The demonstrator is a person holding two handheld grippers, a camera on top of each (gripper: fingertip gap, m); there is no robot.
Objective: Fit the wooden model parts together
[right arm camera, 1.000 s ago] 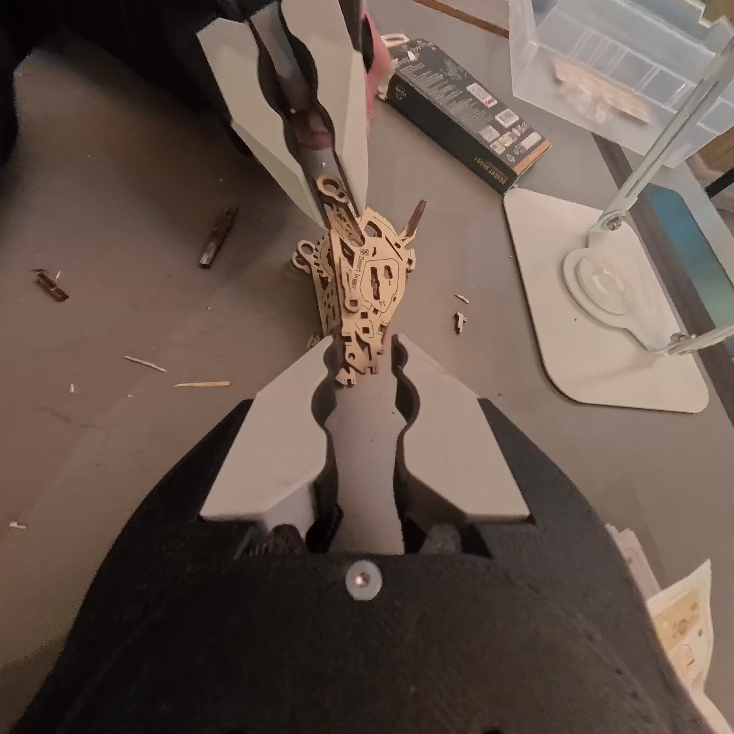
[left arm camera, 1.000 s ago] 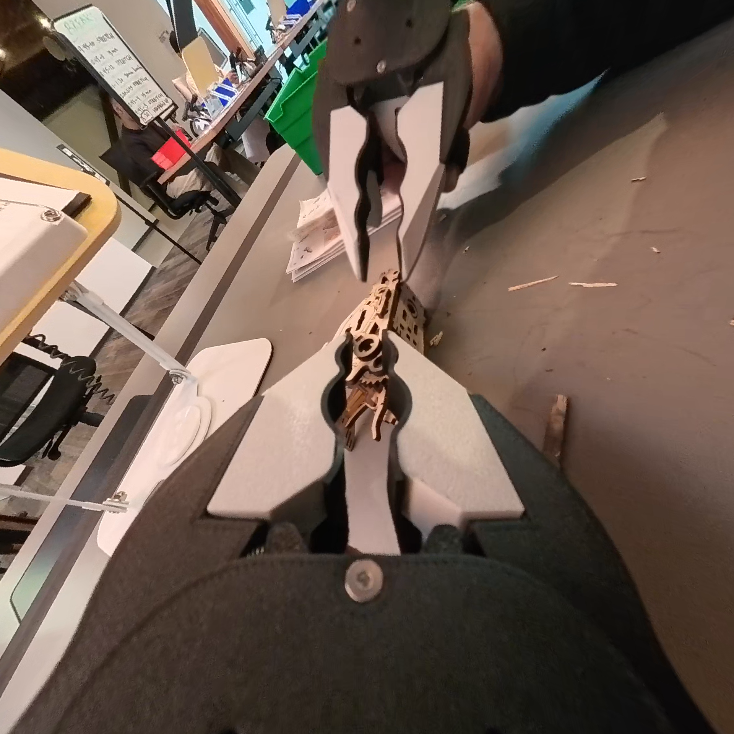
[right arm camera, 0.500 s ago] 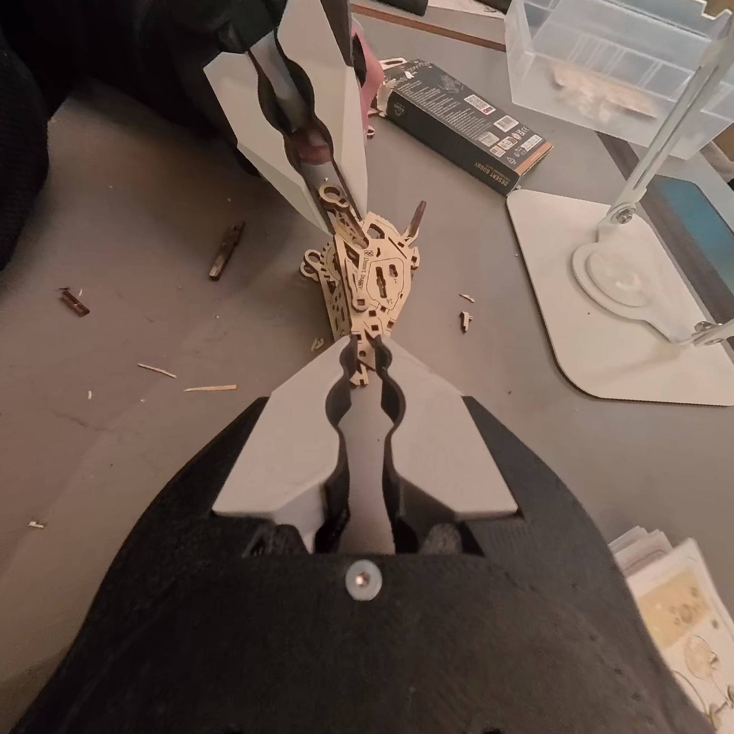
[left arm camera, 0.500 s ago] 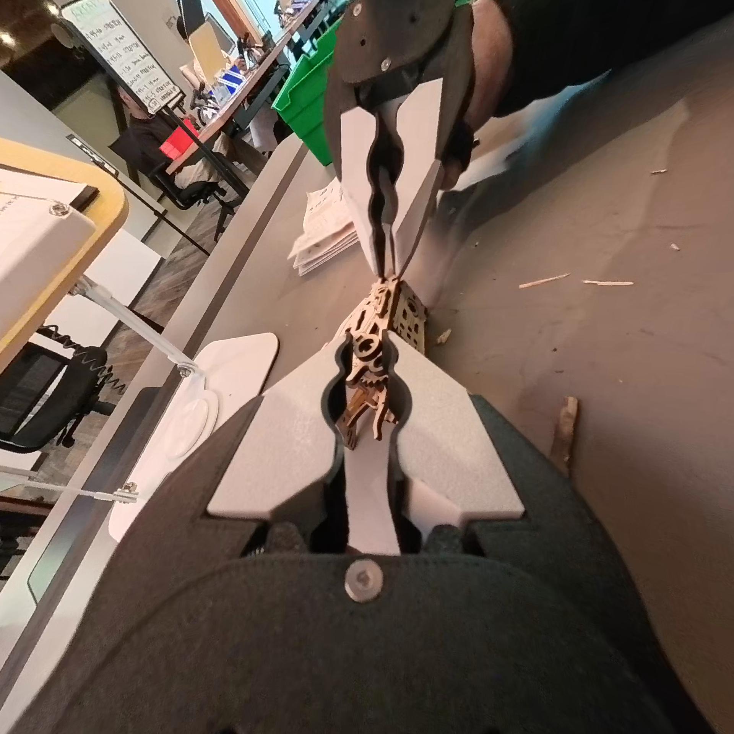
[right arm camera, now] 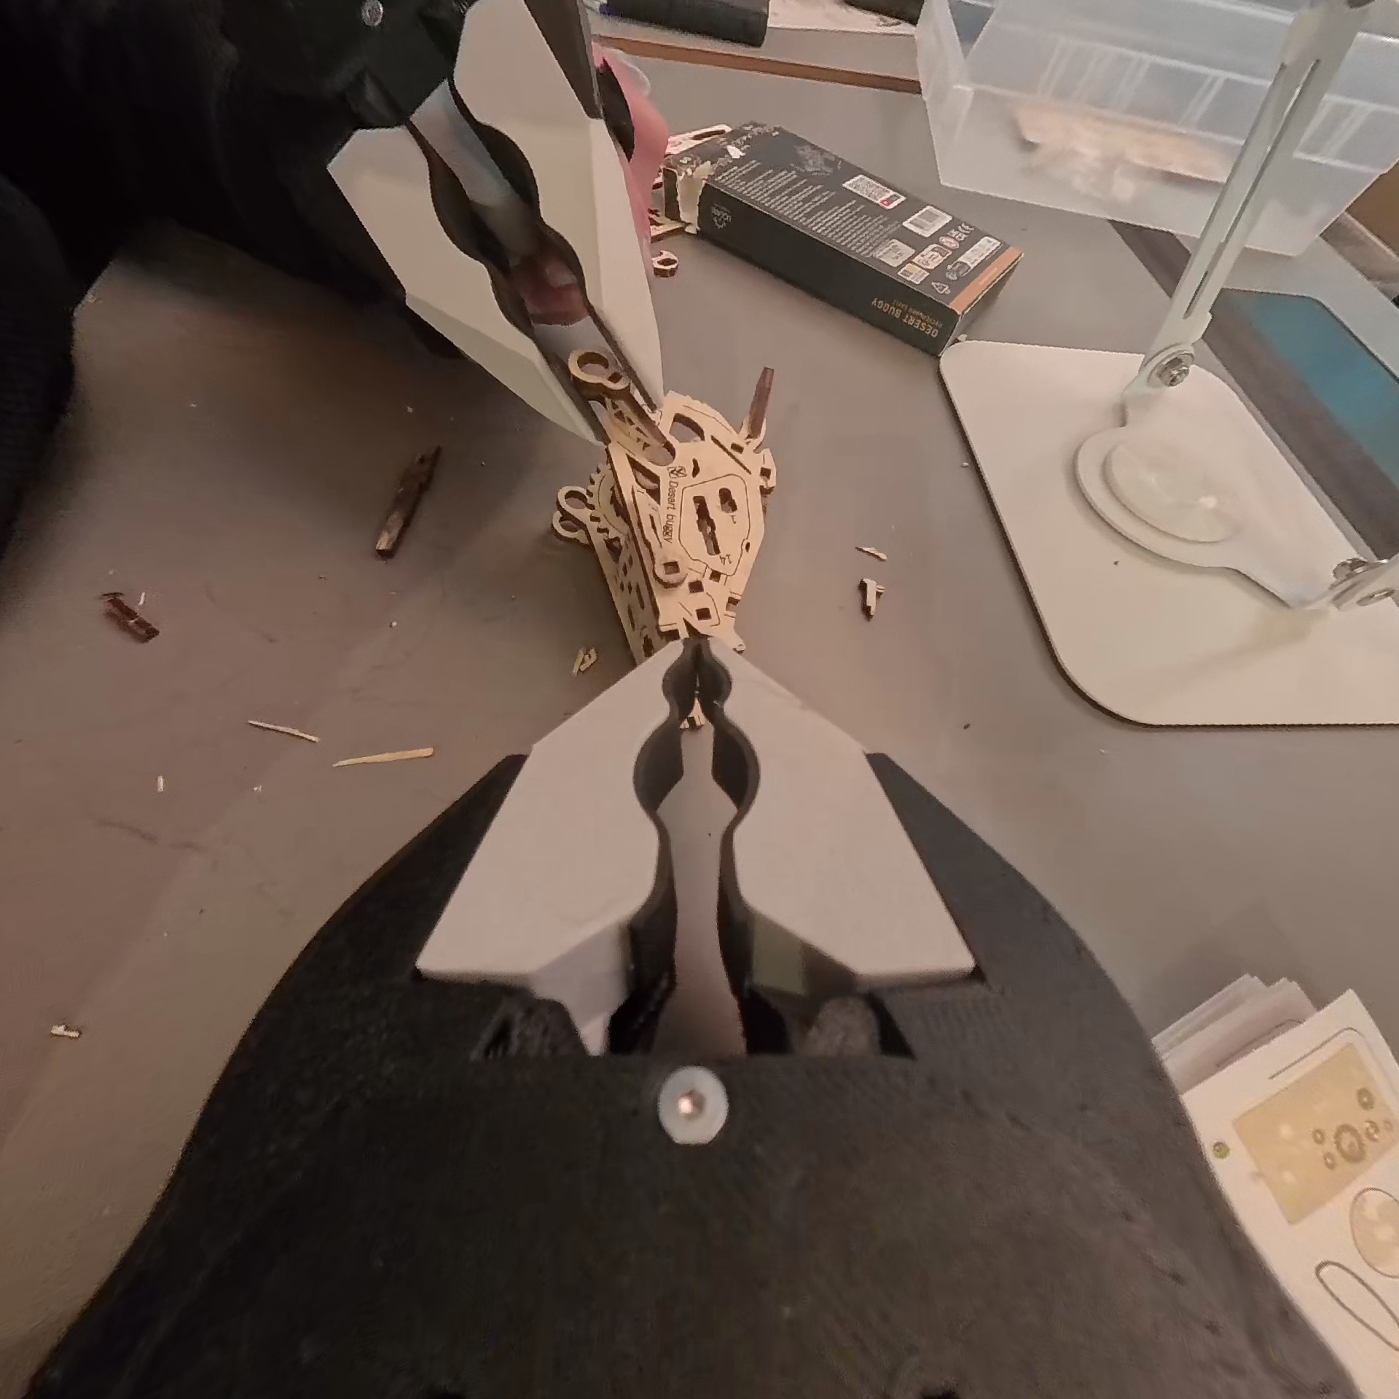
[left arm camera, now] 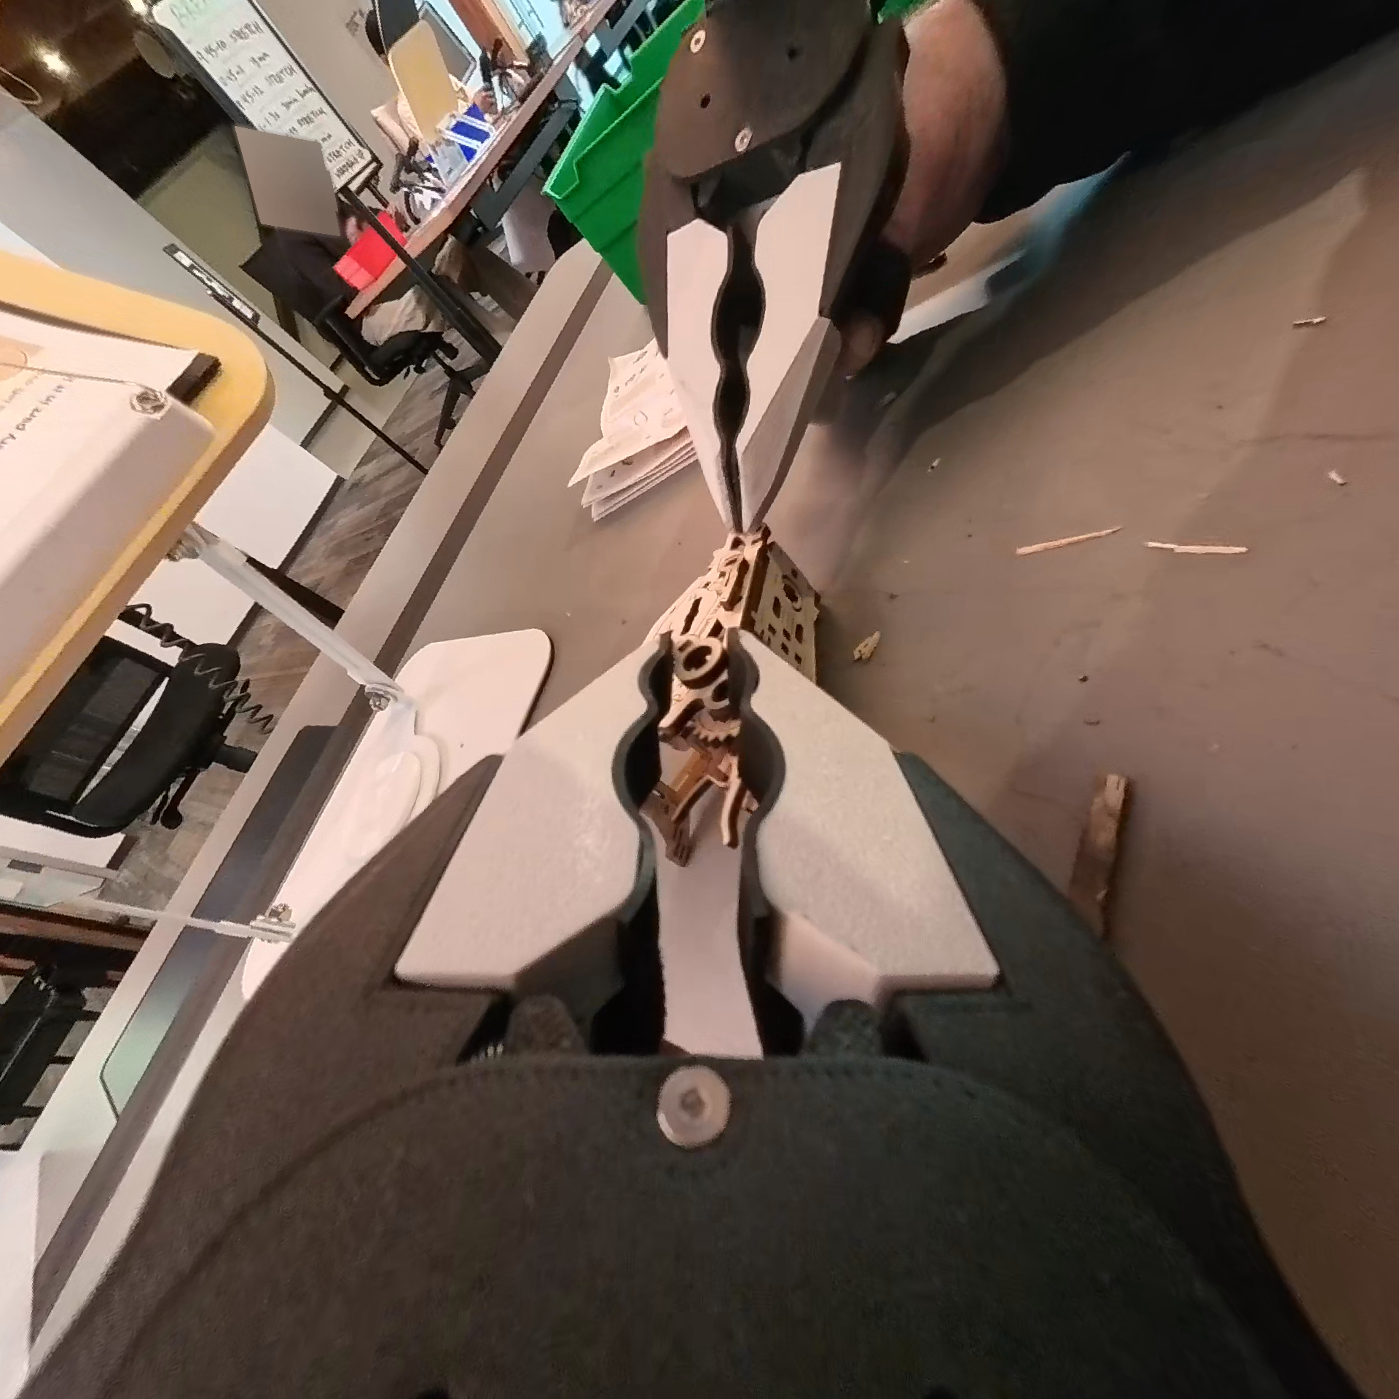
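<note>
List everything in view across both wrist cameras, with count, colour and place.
Laser-cut wooden model: one, pale tan, centre of grey table, held at both ends.
Black cardboard box: one, far side.
Clear plastic bin: one, far right.
White stand base: one, right.
Paper instruction sheets: one stack, white, table edge.
Green crate: one, beyond table.
Wood splinters: several, scattered.
Left gripper: white fingers clamping the model.
Right gripper: white fingers closed on the model's near tip.

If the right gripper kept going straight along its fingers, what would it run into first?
The right gripper would meet the wooden model at once: its closed fingertips are already at the model's near end. Beyond it sits the left gripper, holding the far end.
</note>
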